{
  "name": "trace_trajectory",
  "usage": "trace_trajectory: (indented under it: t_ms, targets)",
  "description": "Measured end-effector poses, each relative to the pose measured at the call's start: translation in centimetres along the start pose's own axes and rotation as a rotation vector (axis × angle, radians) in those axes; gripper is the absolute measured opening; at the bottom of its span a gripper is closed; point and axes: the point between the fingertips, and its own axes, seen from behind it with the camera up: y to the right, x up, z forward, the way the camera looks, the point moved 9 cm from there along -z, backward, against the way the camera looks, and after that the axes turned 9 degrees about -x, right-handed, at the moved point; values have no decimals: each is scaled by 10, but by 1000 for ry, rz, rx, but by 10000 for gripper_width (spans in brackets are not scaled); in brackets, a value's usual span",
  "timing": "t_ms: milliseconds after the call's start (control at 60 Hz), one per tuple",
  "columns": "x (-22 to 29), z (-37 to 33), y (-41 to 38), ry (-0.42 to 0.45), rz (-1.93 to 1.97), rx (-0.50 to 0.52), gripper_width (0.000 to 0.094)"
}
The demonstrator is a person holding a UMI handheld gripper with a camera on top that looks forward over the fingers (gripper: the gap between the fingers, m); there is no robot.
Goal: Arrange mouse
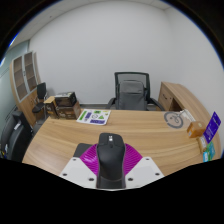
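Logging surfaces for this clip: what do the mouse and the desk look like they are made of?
Mouse: seemingly matte black plastic, dull with little shine, clamped between the gripper pads. Desk: light wood-look top with faint grain, smooth finish, possibly laminate rather than solid wood; the view cannot settle which.

Desk bare ahead of tool; box far left.

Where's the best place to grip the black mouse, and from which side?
Grip the black mouse across its two long sides, coming from its rear end. It lies lengthwise between the gripper fingers, whose pink pads already flank its narrow body, probably pressing it.
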Motion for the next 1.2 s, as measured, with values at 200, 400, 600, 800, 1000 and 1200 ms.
trace_trajectory:
  t_ms: [200, 400, 600, 800, 1000, 1200]
  targets:
    - [-66, 56, -50, -58, -44, -30, 285]
    - [-108, 85, -60, -119, -79, -56, 334]
    - [-122, 90, -59, -157, -41, -71, 488]
    - [-96, 50, -49, -155, -25, -121, 861]
    - [-53, -76, -30, -135, 43, -156, 858]
    - [-54, -207, -8, -120, 69, -214, 853]
